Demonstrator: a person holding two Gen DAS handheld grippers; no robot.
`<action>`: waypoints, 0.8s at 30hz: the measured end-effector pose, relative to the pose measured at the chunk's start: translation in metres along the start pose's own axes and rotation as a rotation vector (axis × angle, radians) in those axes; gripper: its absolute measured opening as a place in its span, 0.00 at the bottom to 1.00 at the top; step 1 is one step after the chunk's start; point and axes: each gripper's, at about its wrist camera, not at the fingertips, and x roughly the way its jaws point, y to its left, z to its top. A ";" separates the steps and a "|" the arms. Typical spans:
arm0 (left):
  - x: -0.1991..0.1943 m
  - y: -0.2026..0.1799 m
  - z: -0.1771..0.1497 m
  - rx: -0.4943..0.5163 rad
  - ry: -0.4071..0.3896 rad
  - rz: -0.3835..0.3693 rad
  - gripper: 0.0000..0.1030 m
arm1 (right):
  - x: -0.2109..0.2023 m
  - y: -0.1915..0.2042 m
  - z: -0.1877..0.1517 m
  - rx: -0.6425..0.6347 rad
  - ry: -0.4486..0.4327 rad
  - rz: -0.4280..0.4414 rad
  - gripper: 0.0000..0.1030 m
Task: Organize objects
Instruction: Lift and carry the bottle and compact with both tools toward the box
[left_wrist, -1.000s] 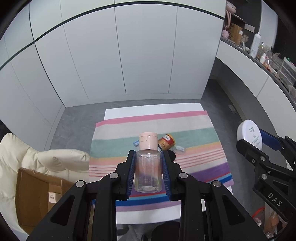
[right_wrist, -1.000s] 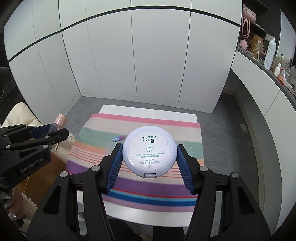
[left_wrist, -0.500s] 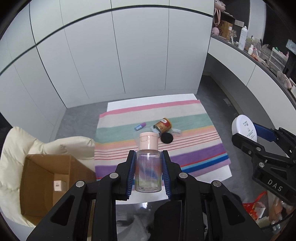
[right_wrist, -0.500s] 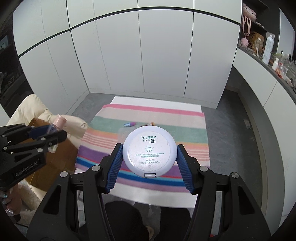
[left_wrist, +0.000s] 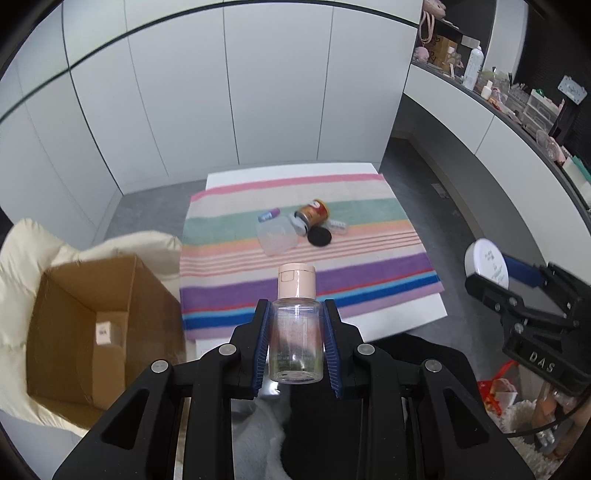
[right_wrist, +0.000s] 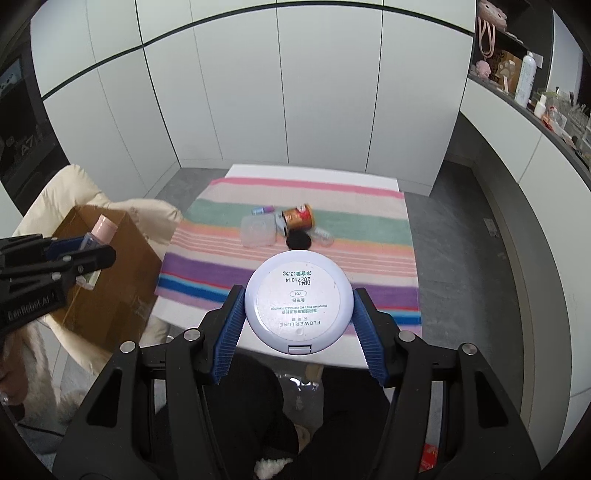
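Note:
My left gripper (left_wrist: 295, 343) is shut on a clear bottle (left_wrist: 294, 345) with a pink cap, held upright over the table's near edge. My right gripper (right_wrist: 297, 314) is shut on a round white powder compact (right_wrist: 297, 300), label side up. On the striped cloth (left_wrist: 295, 254) lie an orange can (left_wrist: 314, 215) on its side, a clear square lid (left_wrist: 277, 236), a black puff (left_wrist: 319, 237), a small purple-and-blue tube (left_wrist: 269, 215) and a small clear item (left_wrist: 338, 225). An open cardboard box (left_wrist: 92, 328) stands to the left of the table.
The box rests on a cream padded chair (left_wrist: 22, 251). White cabinet doors (left_wrist: 258, 92) close off the far side. A counter (left_wrist: 517, 96) with bottles and organisers runs along the right. A person's dark-clothed legs (right_wrist: 258, 406) are below the grippers.
Both grippers have drawn back from the table with their loads, so the cloth and its items look farther off. The cardboard box has come fully into view on the left.

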 end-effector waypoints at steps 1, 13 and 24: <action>0.000 0.000 -0.003 0.000 0.003 -0.002 0.27 | -0.002 0.000 -0.006 0.004 0.006 0.004 0.59; 0.006 0.012 -0.016 0.018 0.014 -0.001 0.27 | -0.009 0.008 -0.031 -0.011 0.043 0.001 0.59; 0.013 0.036 -0.019 -0.023 0.000 0.016 0.27 | 0.008 0.030 -0.011 -0.055 0.045 0.006 0.59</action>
